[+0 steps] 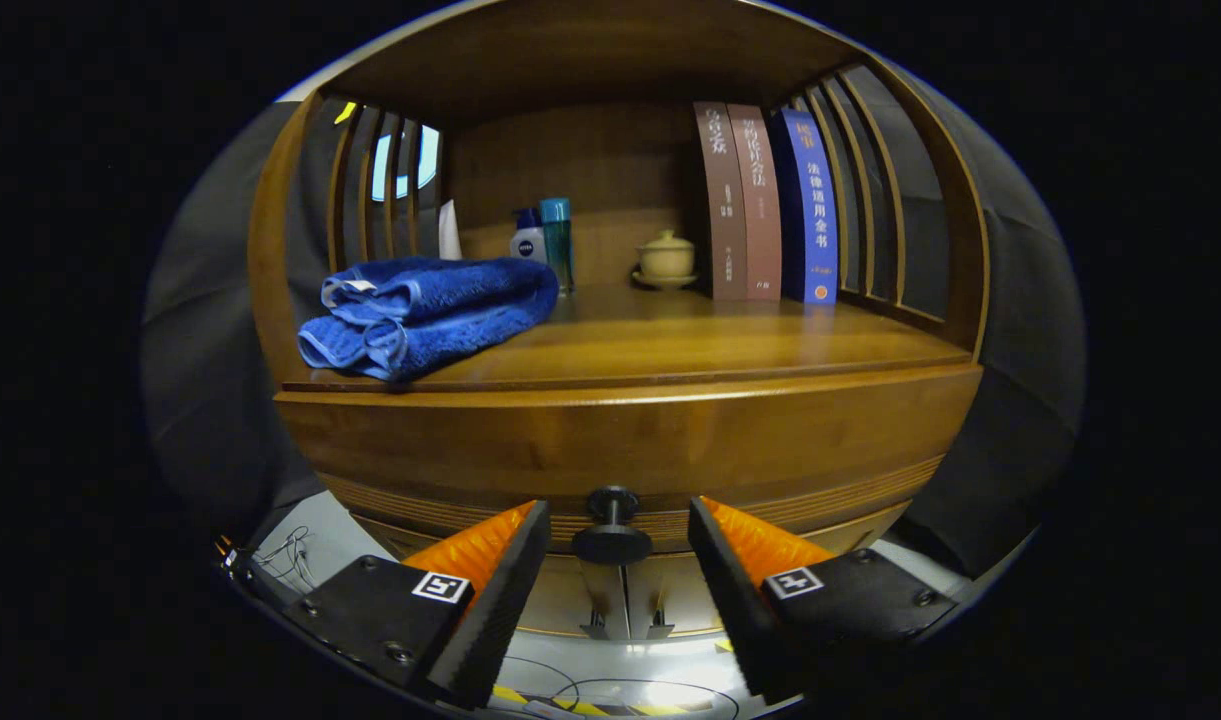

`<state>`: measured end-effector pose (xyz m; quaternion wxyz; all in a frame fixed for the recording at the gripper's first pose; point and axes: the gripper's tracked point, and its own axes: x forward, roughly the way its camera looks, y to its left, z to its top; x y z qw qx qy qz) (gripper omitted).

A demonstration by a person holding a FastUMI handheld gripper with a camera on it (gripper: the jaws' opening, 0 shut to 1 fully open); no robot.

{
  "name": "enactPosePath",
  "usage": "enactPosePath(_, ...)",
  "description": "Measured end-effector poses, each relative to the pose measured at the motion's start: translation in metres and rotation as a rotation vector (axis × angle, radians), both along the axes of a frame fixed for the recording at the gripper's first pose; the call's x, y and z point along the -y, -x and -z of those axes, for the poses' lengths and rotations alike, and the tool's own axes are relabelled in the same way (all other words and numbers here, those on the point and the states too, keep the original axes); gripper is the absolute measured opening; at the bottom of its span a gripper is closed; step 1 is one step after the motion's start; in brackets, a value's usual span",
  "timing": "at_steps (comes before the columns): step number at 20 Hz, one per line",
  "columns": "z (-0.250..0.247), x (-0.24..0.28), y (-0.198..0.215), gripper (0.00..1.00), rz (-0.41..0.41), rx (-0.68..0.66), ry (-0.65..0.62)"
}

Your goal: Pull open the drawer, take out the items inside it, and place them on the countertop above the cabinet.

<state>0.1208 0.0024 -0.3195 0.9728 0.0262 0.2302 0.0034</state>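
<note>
Sitting shut in the cabinet front, the drawer (620, 450) has not been pulled yet, so the whole job lies ahead as I judge it: opening it, lifting out whatever is inside, and setting that on the tabletop (690, 345) above. Its contents cannot be seen from here. The drawer's knob (612, 530), a small dark round pull on a short stem, stands out from the wood right between the two fingers of the claw (618, 570), which is spread wide with a clear gap on either side of the knob and touching nothing. The fingers look ribbed on their inner faces, which should help them bite on the smooth knob once they close. The drawer front is warm polished wood with fine grooved lines along its lower edge, and the tabletop above has the same glossy finish, catching reflections. On it, toward the left front edge, lies a folded blue towel (430, 315), thick and plush. Further back stand a few toiletry bottles (545, 240), a small pale lidded cup (666, 260) on a saucer, and three upright books (765, 205) leaning against slatted wooden side rails. The middle of the tabletop looks free enough to receive the items.
</note>
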Motion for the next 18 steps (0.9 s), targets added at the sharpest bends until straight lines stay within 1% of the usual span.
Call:
enactPosePath(1,0.005,0.0,-0.002,0.86,0.001,-0.007,0.004)
enactPosePath(2,0.008,-0.001,-0.003,0.83,0.002,-0.011,0.007)
enactPosePath(6,0.008,0.002,0.002,0.48,0.006,-0.012,0.026)
enactPosePath(8,0.019,0.002,-0.004,0.36,0.003,-0.016,0.037)
enactPosePath(9,0.01,0.001,-0.001,0.3,0.003,-0.016,0.038)
enactPosePath(13,0.009,0.0,0.007,0.3,-0.003,-0.028,0.023)
enactPosePath(18,0.006,-0.002,0.047,0.3,-0.014,-0.044,0.035)
